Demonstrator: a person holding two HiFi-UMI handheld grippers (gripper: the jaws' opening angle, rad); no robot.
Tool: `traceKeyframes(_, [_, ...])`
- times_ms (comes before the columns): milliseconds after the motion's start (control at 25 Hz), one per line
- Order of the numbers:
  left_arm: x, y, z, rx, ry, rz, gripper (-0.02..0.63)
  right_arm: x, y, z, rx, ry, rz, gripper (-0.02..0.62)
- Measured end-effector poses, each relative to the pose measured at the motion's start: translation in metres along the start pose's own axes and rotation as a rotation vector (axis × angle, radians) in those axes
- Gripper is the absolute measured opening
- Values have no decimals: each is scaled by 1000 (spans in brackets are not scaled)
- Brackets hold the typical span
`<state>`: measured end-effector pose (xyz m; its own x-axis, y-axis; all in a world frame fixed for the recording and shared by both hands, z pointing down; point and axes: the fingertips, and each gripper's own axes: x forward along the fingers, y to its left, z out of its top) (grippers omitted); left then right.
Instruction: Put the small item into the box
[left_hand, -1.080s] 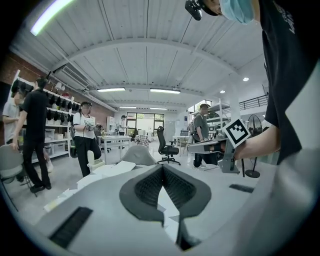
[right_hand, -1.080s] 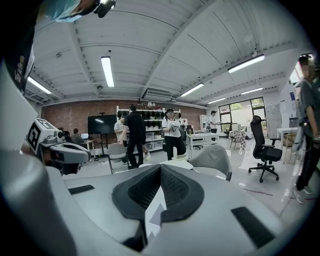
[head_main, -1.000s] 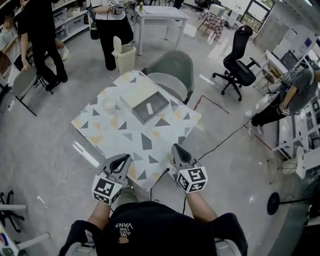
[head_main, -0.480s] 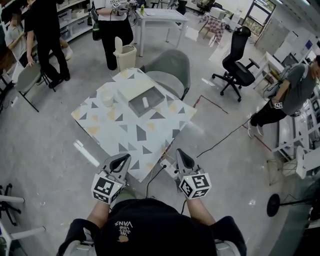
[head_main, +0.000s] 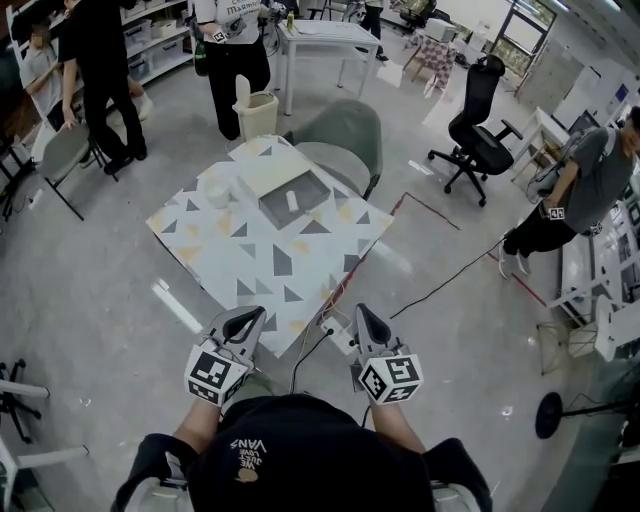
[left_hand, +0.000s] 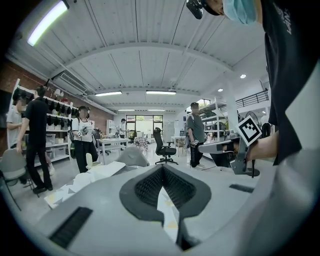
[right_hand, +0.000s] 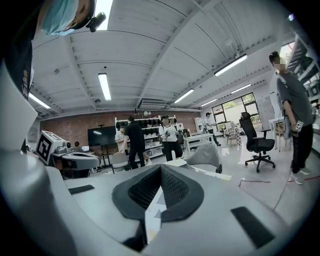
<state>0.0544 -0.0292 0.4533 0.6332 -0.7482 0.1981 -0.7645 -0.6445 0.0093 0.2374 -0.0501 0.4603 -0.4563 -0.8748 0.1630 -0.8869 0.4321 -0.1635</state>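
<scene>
The small white item (head_main: 291, 201) lies inside the grey box (head_main: 310, 208) on the far part of the triangle-patterned table (head_main: 262, 262). Both grippers hang close to my body, short of the table's near corner and well away from the box. My left gripper (head_main: 250, 318) is shut with nothing between its jaws; in the left gripper view its tips (left_hand: 161, 170) meet. My right gripper (head_main: 361, 315) is likewise shut and empty, its tips (right_hand: 160, 168) closed in the right gripper view.
A pale lid (head_main: 264, 172) and a white bowl (head_main: 215, 190) sit beside the box. A green chair (head_main: 340, 140) stands behind the table, a black office chair (head_main: 478, 125) further right. A power strip (head_main: 338, 338) and cable (head_main: 440, 282) lie on the floor. People stand at back left and right.
The table has slid further away in the head view; both grippers, earlier over its near edge, are now off it above the floor. Both stay shut.
</scene>
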Motion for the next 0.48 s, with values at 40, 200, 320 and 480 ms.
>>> traceKeyframes(40, [0, -1, 0, 1, -2, 0, 6, -1, 0, 0, 0, -1, 3, 1])
traceKeyframes(200, [1, -6, 1, -2, -4, 0, 6, -3, 1, 0, 5, 0, 13, 1])
traceKeyframes(320, [0, -8, 0, -5, 0, 4, 6, -3, 2, -1, 4, 6, 24, 1])
traceKeyframes(480, [1, -11, -3, -3, 7, -1, 6, -4, 3, -4, 2, 13, 33, 2])
